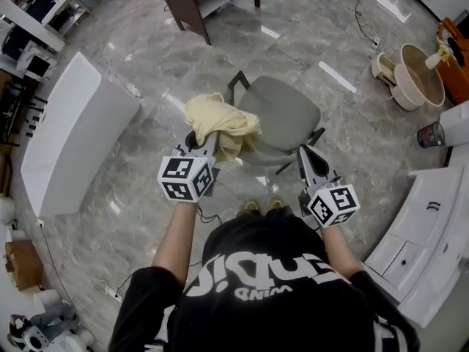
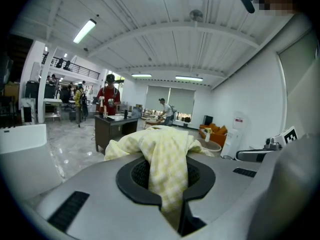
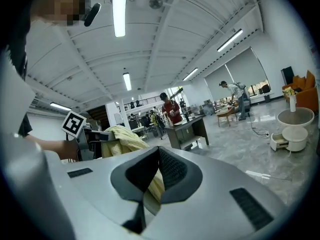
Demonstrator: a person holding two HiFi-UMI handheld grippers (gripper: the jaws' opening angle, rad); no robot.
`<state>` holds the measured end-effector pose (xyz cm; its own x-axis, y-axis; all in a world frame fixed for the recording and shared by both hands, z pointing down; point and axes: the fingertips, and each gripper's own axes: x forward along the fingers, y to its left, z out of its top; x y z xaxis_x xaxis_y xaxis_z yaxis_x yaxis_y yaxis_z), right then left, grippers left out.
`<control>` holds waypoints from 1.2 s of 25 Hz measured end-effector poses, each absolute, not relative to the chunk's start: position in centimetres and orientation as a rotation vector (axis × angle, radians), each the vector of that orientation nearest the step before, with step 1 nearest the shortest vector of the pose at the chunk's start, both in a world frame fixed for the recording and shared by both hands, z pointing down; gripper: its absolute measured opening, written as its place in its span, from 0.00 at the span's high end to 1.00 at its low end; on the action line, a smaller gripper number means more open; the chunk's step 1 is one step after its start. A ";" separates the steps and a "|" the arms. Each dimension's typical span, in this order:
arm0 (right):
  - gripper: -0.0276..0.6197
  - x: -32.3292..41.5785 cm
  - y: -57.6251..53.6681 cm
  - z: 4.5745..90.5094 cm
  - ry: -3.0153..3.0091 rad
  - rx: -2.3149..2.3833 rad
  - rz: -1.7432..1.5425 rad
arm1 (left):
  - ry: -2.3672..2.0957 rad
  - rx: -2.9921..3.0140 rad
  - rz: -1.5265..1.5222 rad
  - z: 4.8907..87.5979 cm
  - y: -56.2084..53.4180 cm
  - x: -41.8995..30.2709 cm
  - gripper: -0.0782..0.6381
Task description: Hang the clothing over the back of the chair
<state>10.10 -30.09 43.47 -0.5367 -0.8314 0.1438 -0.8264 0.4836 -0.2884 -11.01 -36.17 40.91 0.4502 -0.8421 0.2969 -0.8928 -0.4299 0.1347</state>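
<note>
Steep look down past a person's black printed shirt [image 1: 271,284] onto a wide grey marble floor [image 1: 146,72] in an open workshop. At left, well apart from the person, a long white table [image 1: 73,134]. At right, close to the right elbow, a white cabinet [image 1: 432,226]. At the top edge, a dark wooden desk [image 1: 194,2]. Straight ahead of the person, a grey-green office chair [image 1: 289,116] with dark arms. Farther right, a round beige tub [image 1: 419,75], with a dark bin [image 1: 431,134] nearer the cabinet.

Pale yellow checked clothing [image 1: 220,123], bunched in 1 lump, held up at the chair's left edge and overlapping it.

Left gripper [image 1: 210,144] clamped on the clothing, with a fold rising from between the pads and spilling over them. Right gripper [image 1: 303,152] apart from the lump, in front of the chair's right side. Jaws drawn close with only a thin slit, a sliver of pale yellow showing in it. Unclear whether pinched cloth or the lump seen beyond.

In both gripper views, several people far off around the desk, 1 in a red top [image 2: 109,96].
</note>
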 end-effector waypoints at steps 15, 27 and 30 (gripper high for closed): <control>0.94 6.1 -29.3 43.3 2.804 -1.347 -0.509 | -1.544 2.348 0.279 42.3 -32.4 -14.0 0.81; 0.94 7.2 -29.2 44.8 2.805 -1.409 -0.548 | -1.458 2.314 0.429 48.5 -32.3 -12.7 0.81; 0.94 7.1 -29.2 45.1 2.810 -1.408 -0.556 | -1.425 2.305 0.491 50.6 -32.2 -12.0 0.81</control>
